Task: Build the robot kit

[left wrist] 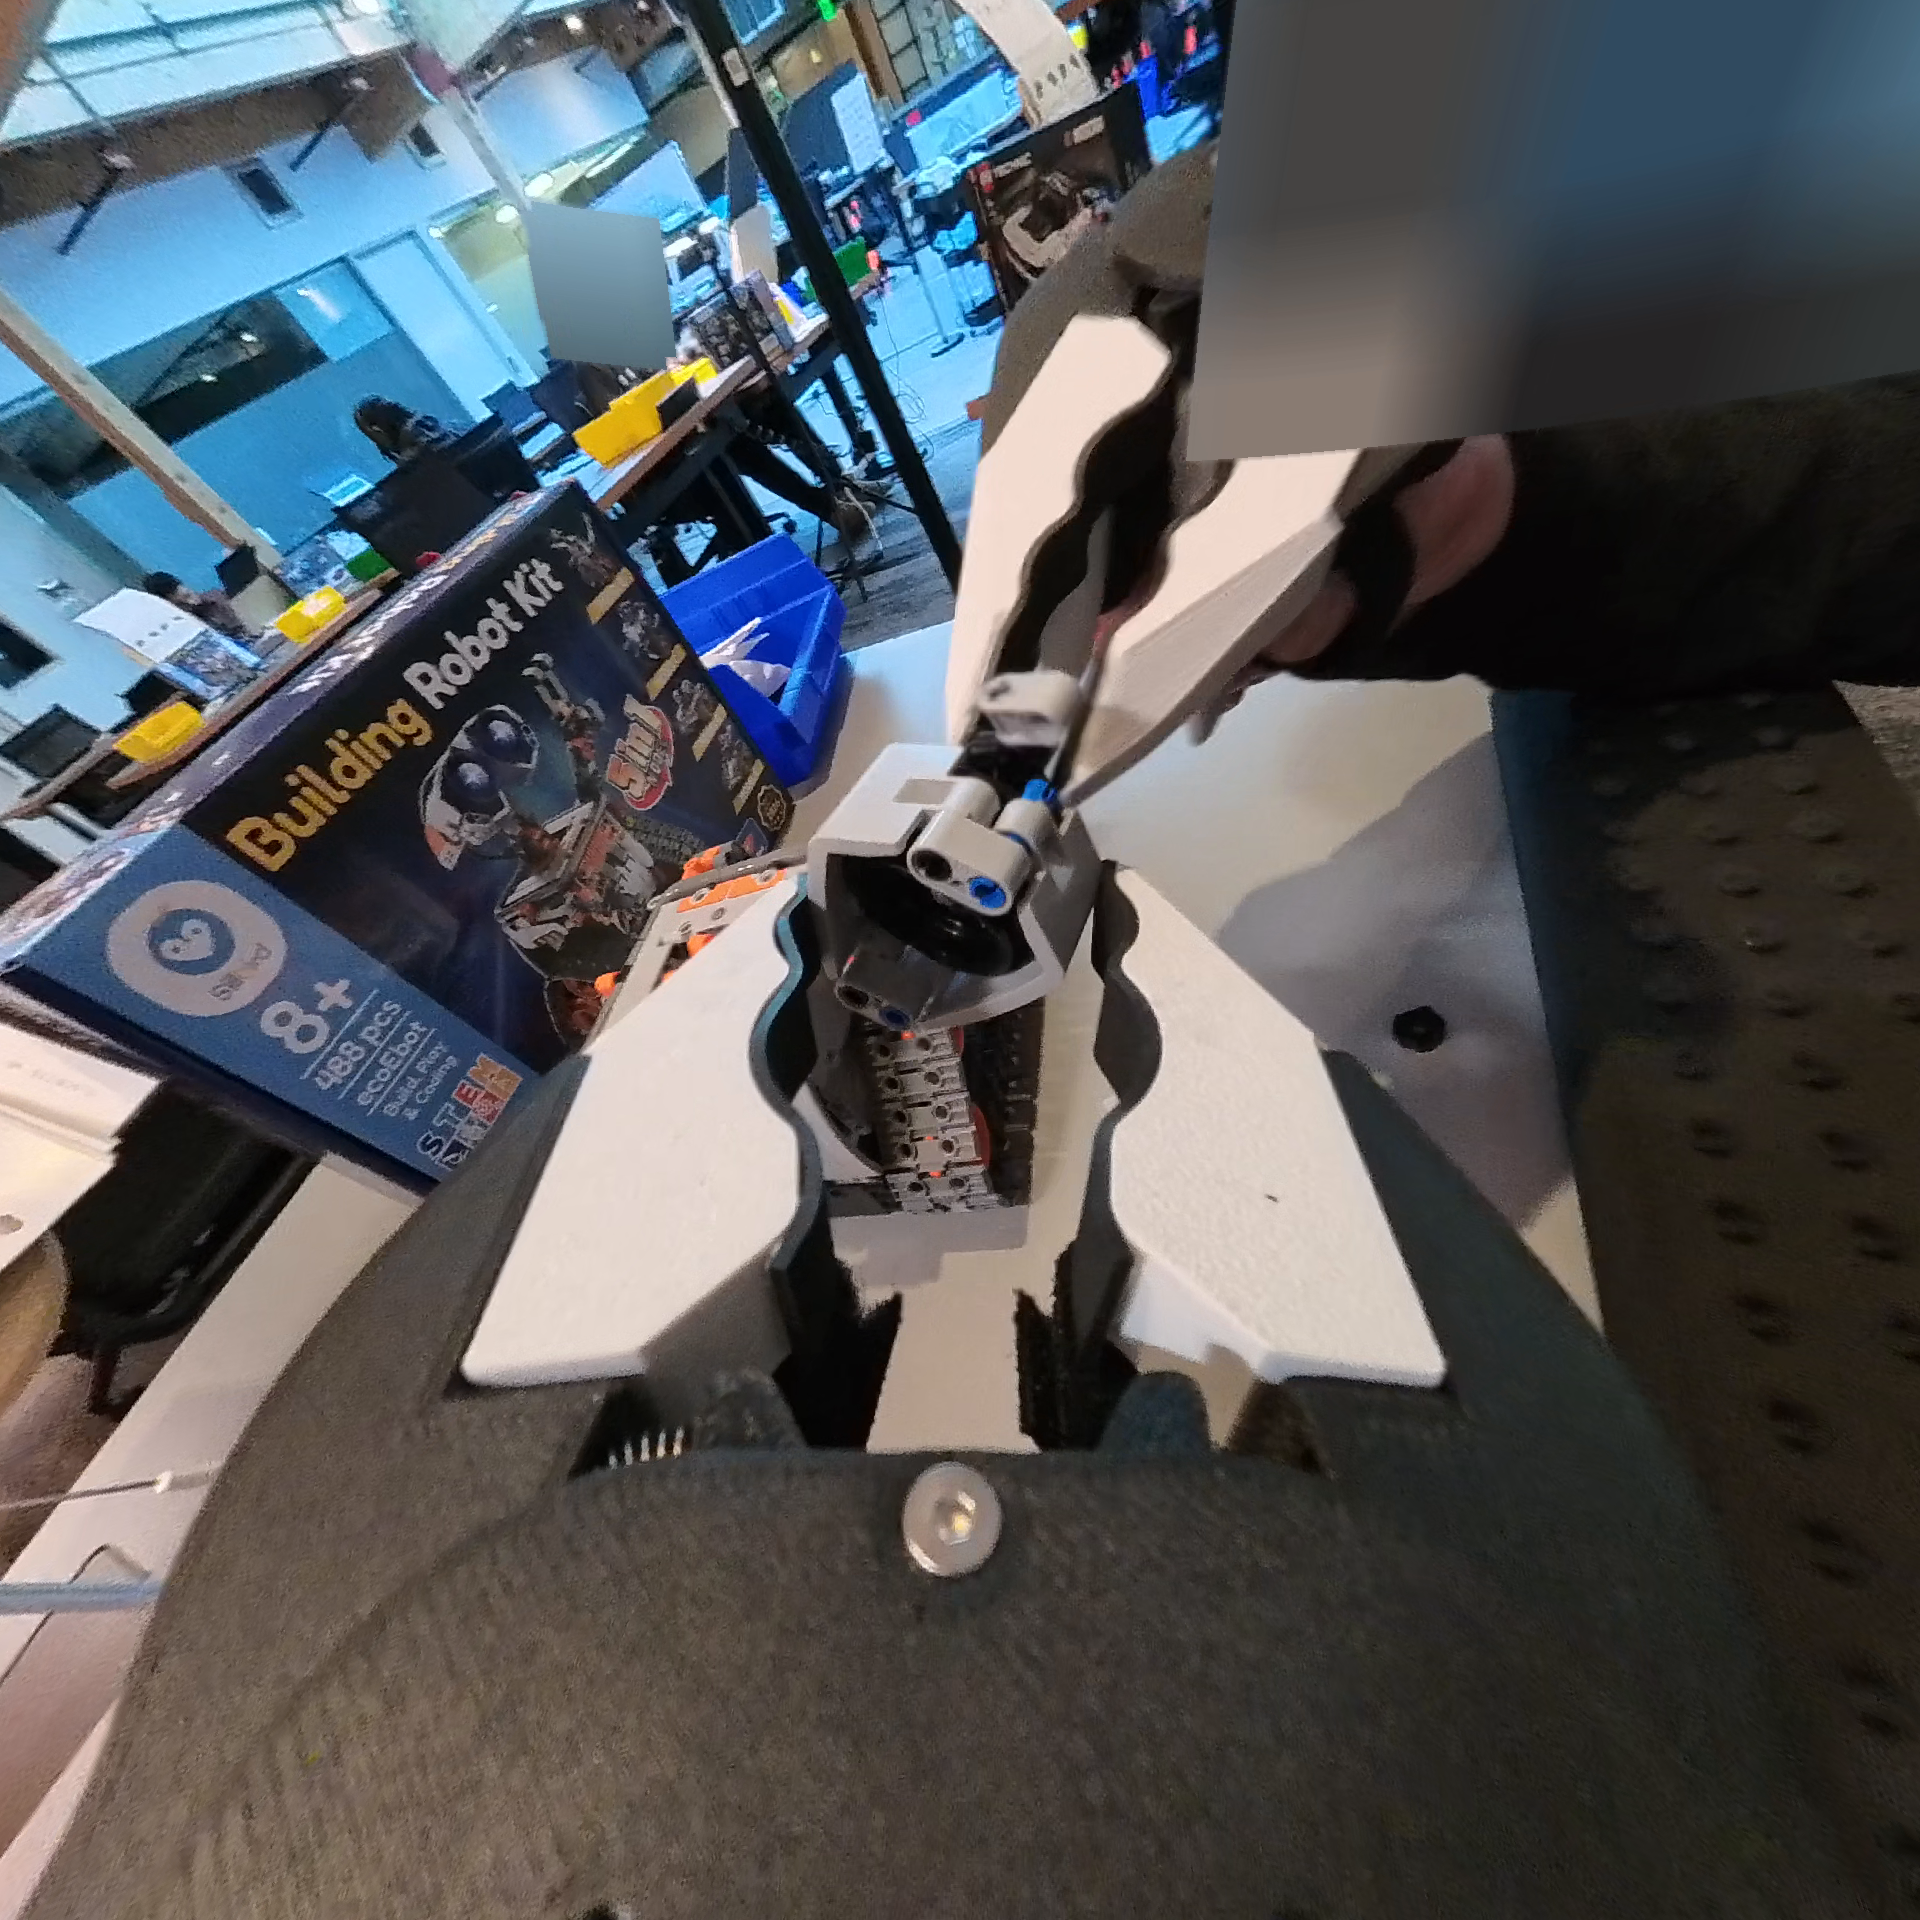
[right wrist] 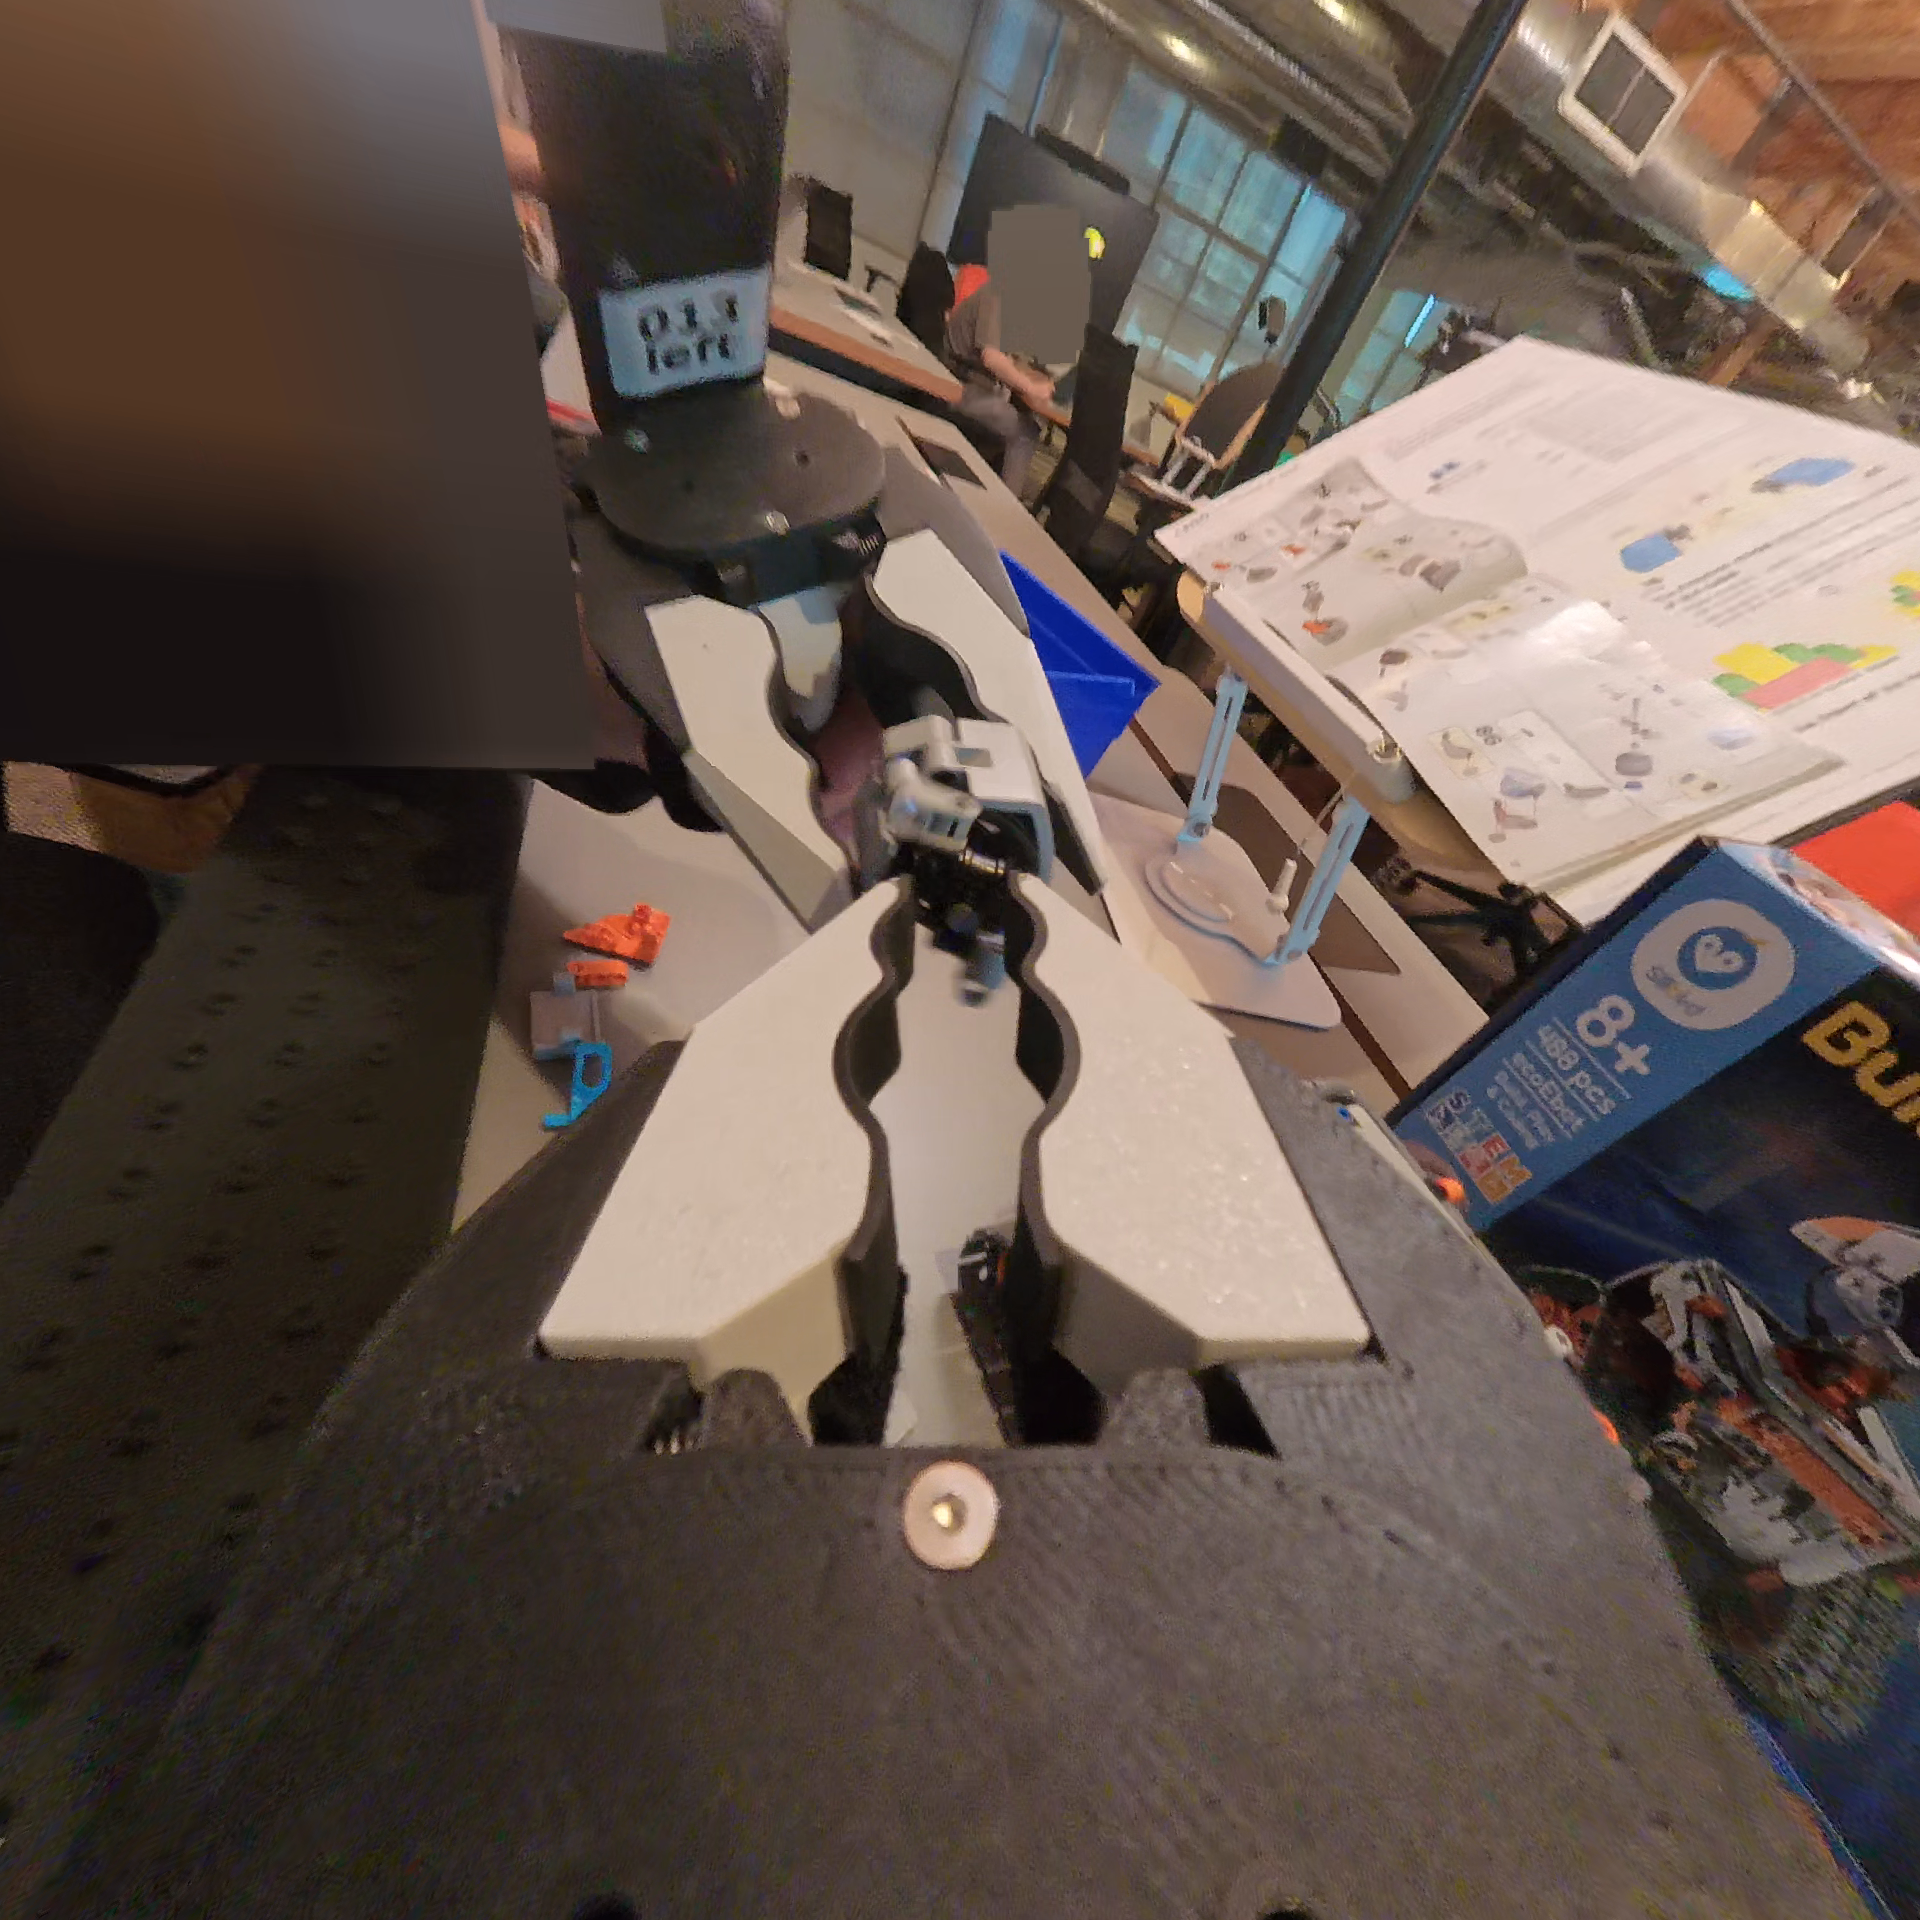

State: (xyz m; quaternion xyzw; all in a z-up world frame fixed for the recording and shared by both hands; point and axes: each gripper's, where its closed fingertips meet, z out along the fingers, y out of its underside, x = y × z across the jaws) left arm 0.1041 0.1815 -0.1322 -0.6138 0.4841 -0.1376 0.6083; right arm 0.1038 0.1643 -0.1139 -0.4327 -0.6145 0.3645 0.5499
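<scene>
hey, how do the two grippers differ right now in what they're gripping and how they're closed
The left gripper is shut on the grey brick assembly, its fingers set wide around the bulky body. The right gripper is shut on a small grey piece at that assembly's end, its tips nearly together. The left one points up at the assembly; the right one comes in from the opposite side. Both have white wavy-edged fingers on black bodies.

Each hand-held tool is a rough black printed housing carrying two pale grey plastic fingers (left wrist: 665,1164) with wavy dark-lined inner edges — a single round silver screw (left wrist: 951,1519) sits at 6 o'clock below them. In the right wrist view the far tool rises at 11 o'clock on a round black base plate (right wrist: 727,488) bearing a white label. The person's hand (left wrist: 1455,551) at 2 o'clock wears a black sleeve.
</scene>
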